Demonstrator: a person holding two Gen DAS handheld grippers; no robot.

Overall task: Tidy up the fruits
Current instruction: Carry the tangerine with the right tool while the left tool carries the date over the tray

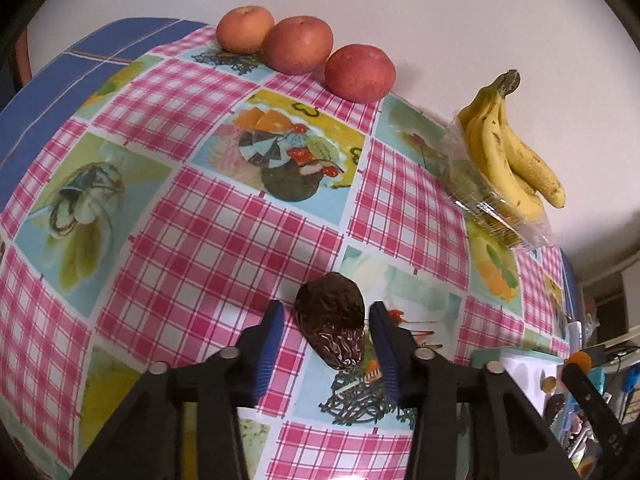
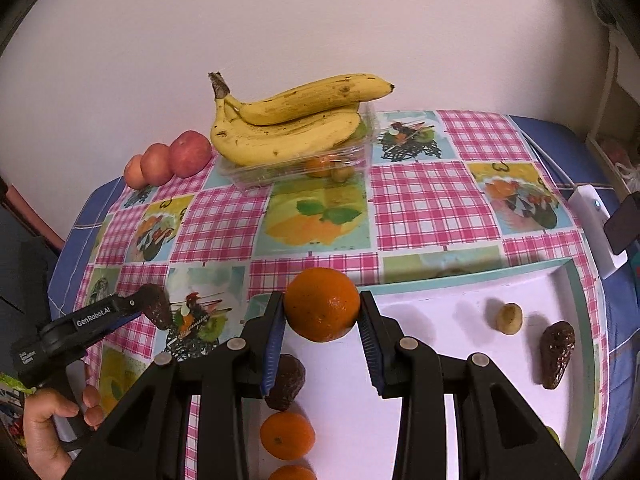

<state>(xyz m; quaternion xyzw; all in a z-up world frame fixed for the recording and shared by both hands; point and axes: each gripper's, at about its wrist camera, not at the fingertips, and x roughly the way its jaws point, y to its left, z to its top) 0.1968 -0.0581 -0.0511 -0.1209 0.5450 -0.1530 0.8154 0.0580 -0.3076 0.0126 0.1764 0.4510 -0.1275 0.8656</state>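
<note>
A dark, wrinkled avocado (image 1: 330, 320) lies on the checked tablecloth between the fingers of my left gripper (image 1: 327, 312). That gripper is open, and cloth shows in the gap on the left side. The right wrist view shows the same gripper (image 2: 142, 306) and avocado (image 2: 158, 312) at the left. My right gripper (image 2: 322, 300) is shut on an orange (image 2: 322, 304), held above the near-left end of the white tray (image 2: 440, 312). Two avocados (image 2: 558, 354) (image 2: 286, 382), two oranges (image 2: 287, 435) and a small yellowish fruit (image 2: 509, 318) lie in the tray.
A bunch of bananas (image 2: 288, 128) rests on a clear plastic box (image 2: 296, 168) by the wall. Three apples (image 2: 168, 162) line the back left edge. A white device (image 2: 592, 216) and a dark phone (image 2: 622, 228) sit at the right edge. A hand (image 2: 52, 420) holds the left gripper.
</note>
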